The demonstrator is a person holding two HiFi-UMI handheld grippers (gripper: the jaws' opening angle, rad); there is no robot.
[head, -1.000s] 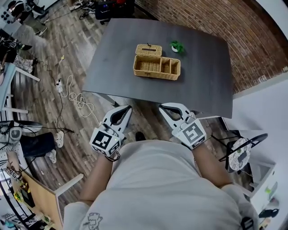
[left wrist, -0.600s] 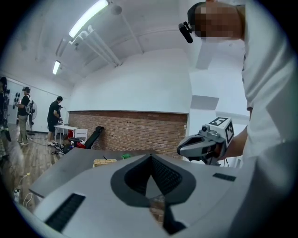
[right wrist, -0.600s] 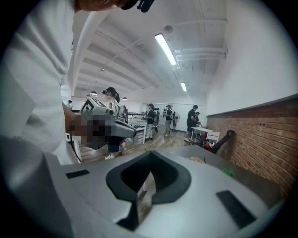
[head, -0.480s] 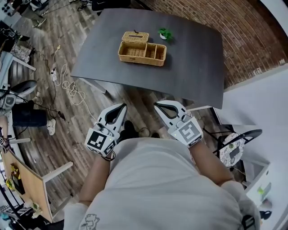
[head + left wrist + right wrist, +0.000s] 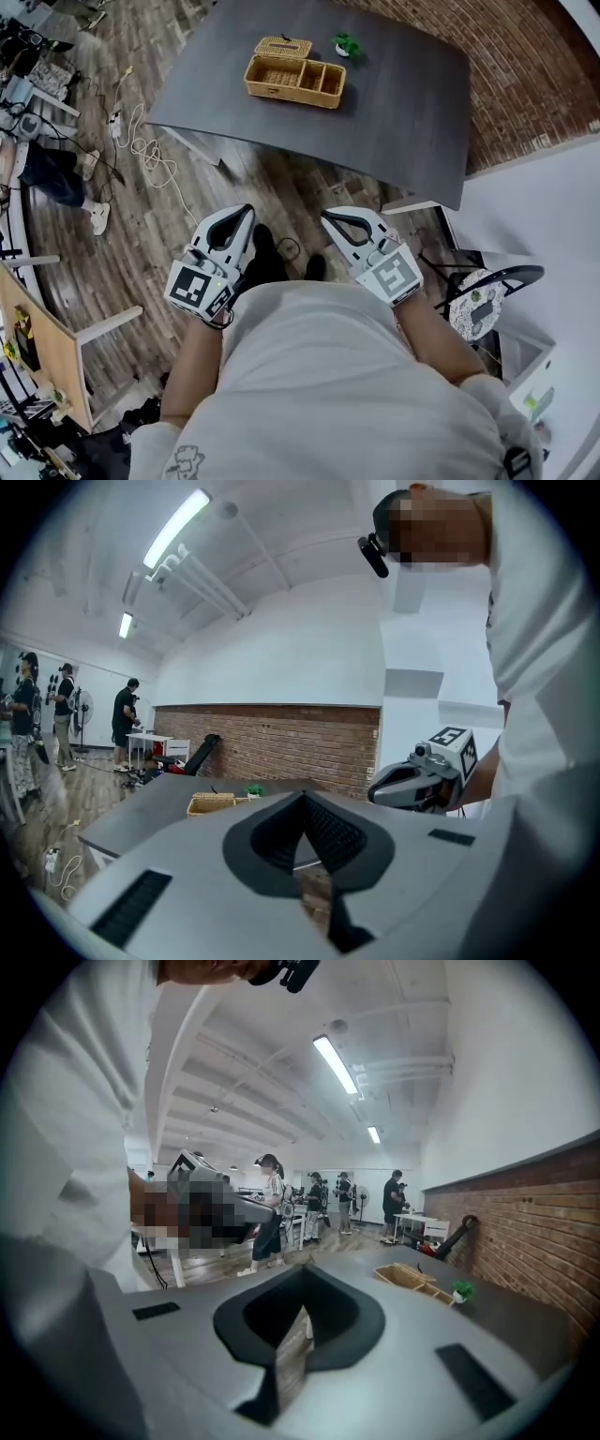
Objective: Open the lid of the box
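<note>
A wicker box [image 5: 293, 80] with open compartments stands on the dark grey table [image 5: 403, 112], far ahead of me. A smaller wicker lid piece [image 5: 283, 47] with a dark handle lies against its far side. My left gripper [image 5: 246, 212] and right gripper [image 5: 330, 218] hang close to my torso over the wooden floor, well short of the table. Both are shut with nothing between the jaws. The left gripper [image 5: 302, 797] view shows the box [image 5: 210, 804] small in the distance and the right gripper [image 5: 427, 775] beside it. The right gripper [image 5: 305, 1271] view shows the box [image 5: 412, 1281] on the table.
A small green plant [image 5: 348, 45] stands behind the box. White cables [image 5: 145, 155] lie on the floor left of the table. A brick wall [image 5: 534, 66] runs behind it. A round-seated chair [image 5: 480, 311] is at my right. Several people [image 5: 323, 1204] stand further back.
The table and box have slid toward the top of the head view, a little further off. Both grippers have stayed shut near my body.
</note>
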